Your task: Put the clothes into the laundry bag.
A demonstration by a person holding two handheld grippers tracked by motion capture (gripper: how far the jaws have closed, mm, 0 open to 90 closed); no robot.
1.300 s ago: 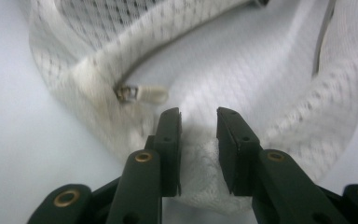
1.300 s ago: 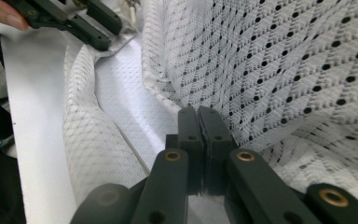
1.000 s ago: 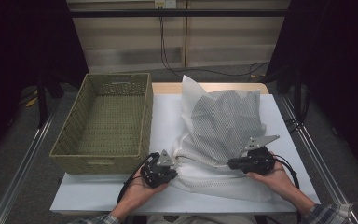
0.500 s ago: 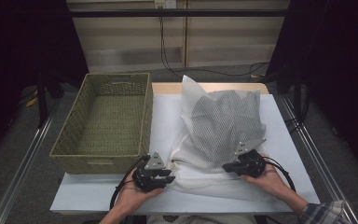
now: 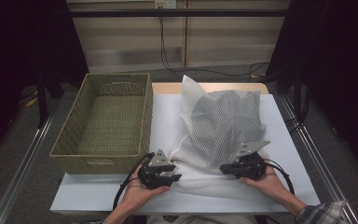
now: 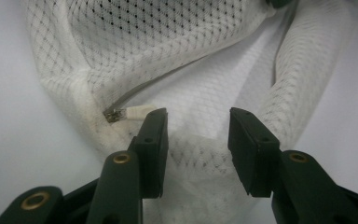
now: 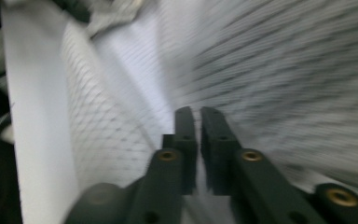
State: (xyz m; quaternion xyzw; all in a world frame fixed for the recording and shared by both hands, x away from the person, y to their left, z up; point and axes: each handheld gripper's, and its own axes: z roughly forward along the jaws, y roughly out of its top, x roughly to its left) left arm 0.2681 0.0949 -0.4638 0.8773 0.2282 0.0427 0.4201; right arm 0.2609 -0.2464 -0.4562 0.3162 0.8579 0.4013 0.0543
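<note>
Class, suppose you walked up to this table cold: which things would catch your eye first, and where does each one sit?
The crumpled white mesh laundry bag dominates, heaped on the white table right of centre. To its left stands an empty woven basket. At the bag's near edge, the left gripper hovers with jaws apart beside the zipper pull, while the right gripper has its jaws nearly together against the mesh.

Dim high view, dark at both sides, the white table [image 5: 279, 140] brightest — the right gripper view smears with motion blur; the left gripper view stays sharp.
</note>
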